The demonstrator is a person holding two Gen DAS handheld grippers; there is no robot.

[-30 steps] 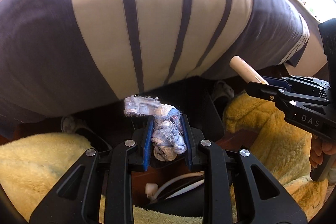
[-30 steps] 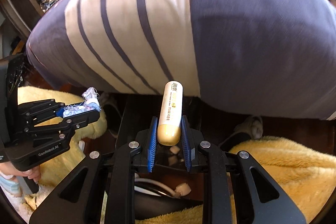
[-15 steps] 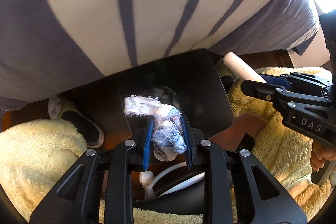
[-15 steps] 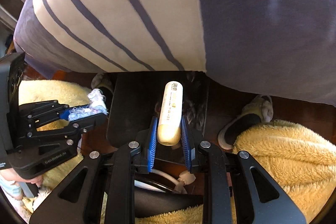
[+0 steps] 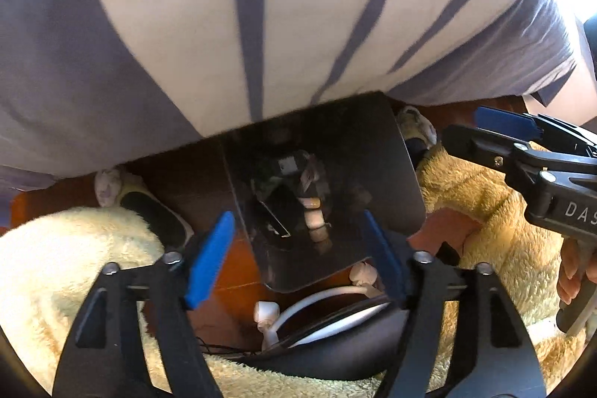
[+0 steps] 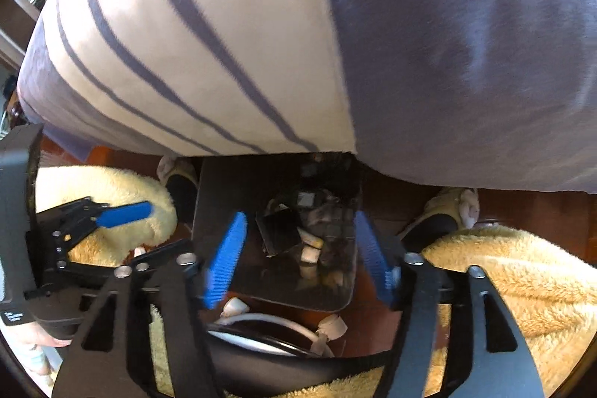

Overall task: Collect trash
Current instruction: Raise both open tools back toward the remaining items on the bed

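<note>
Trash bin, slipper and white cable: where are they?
Trash bin (image 5: 388, 174), left wrist view, bare inner wall.
Slipper (image 6: 436, 224), right wrist view, dark insole.
White cable (image 5: 321, 297), left wrist view, curved middle.

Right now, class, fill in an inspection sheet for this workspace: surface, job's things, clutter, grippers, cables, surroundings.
Surface: red-brown wood floor.
Job's things: dark bin below both grippers, with trash inside.
Clutter: slippers beside the bin.
Grippers: left gripper and right gripper open, jaws just opened, nothing between them.
Cables: white cable near the bin.
Surroundings: striped cloth above; yellow fleece either side.
</note>
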